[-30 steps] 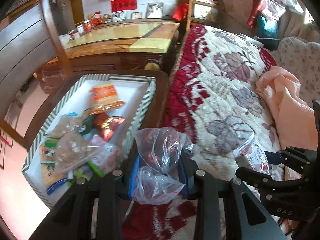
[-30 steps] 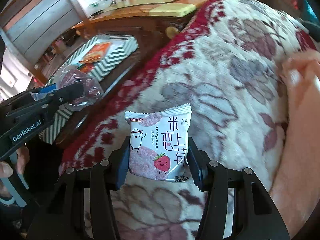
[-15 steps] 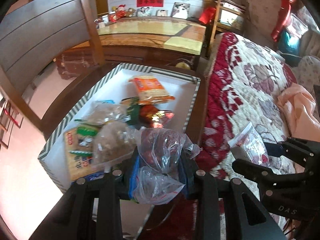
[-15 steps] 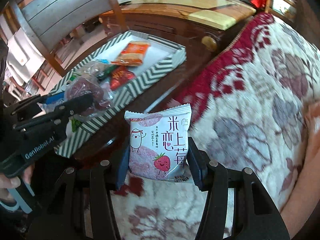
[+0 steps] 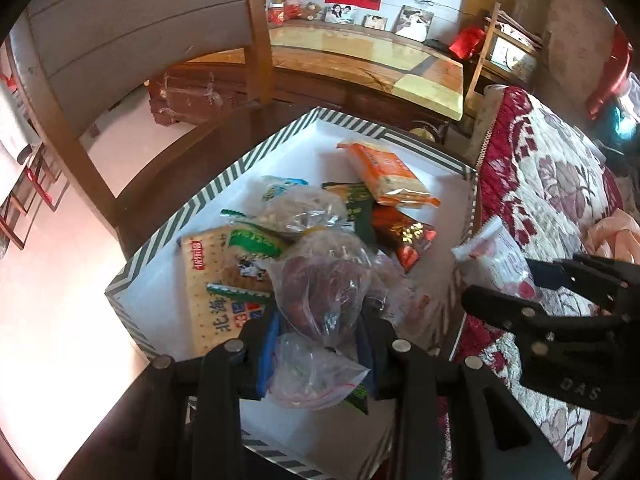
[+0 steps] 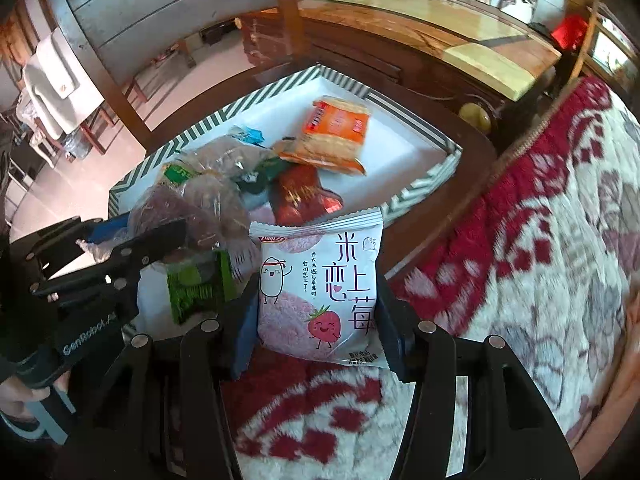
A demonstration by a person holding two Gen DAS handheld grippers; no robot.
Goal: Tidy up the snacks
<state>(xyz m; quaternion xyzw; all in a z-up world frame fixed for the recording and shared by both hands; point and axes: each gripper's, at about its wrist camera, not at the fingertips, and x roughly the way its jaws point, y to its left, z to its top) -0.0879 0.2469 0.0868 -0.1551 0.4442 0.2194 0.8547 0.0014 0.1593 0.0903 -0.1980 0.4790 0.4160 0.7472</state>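
Observation:
My left gripper (image 5: 320, 340) is shut on a clear plastic bag of dark red fruit (image 5: 324, 288) and hangs over the near part of a white box with a striped rim (image 5: 224, 184). In the box lie several snacks: an orange packet (image 5: 390, 174), a red packet (image 5: 400, 232), a cracker pack (image 5: 216, 280) and a clear bag (image 5: 304, 208). My right gripper (image 6: 316, 320) is shut on a white and pink strawberry rice-cracker packet (image 6: 320, 292), held upright beside the striped box's near right rim (image 6: 416, 196). The left gripper (image 6: 132, 240) shows at that view's left.
The box sits on a dark wooden chair seat (image 5: 168, 184) with a tall chair back (image 5: 132, 40) behind it. A red and cream floral quilt (image 6: 540, 220) spreads to the right. A wooden cabinet with a yellow top (image 5: 360, 60) stands beyond.
Both grippers have swung left from over the quilt to the box, each carrying its packet. The left one now hangs over the box; the right one has reached its edge.

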